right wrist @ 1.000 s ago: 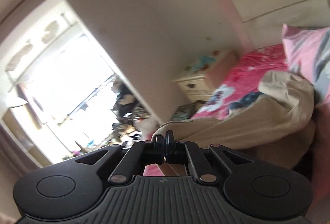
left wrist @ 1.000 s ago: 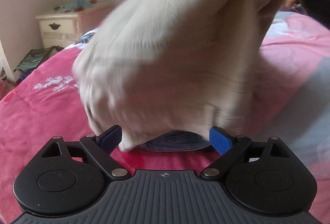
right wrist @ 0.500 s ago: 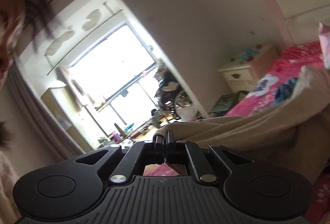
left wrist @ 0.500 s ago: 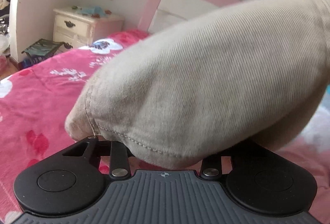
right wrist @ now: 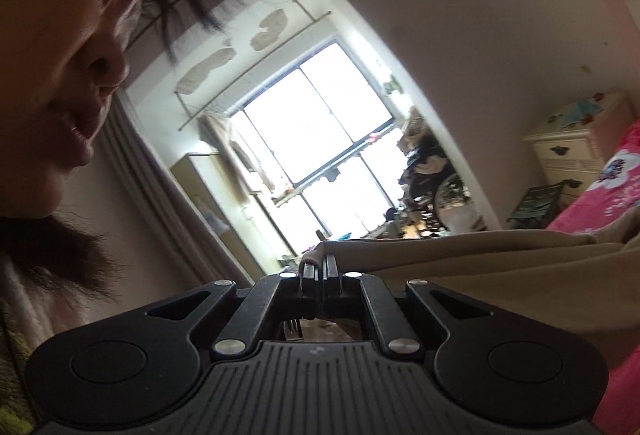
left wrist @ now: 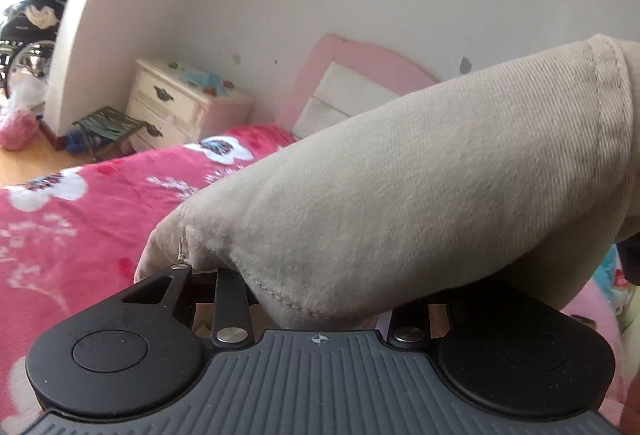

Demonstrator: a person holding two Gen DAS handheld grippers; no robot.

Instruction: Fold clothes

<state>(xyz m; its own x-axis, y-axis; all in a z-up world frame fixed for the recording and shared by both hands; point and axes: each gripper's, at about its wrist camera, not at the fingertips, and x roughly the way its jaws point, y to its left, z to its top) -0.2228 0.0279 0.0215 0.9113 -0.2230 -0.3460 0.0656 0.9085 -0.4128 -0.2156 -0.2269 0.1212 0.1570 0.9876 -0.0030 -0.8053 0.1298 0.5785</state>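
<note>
Clamping the beige garment (right wrist: 500,263) at its edge, the right gripper (right wrist: 320,267) holds it above the bed (left wrist: 80,211); the left gripper (left wrist: 320,299) grips its stitched hem (fingers hidden by cloth).

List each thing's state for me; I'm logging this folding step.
Beige garment: lifted off the bed, held at two places, draped over the left fingers.
Left hand-held gripper: closed on a thick fold of the garment; fingertips hidden by cloth.
Right hand-held gripper: shut on the garment's edge.
Bedspread: spread on the bed.
Nightstand: drawers closed, small items on top.
Stool: unfolded on the floor.
</note>
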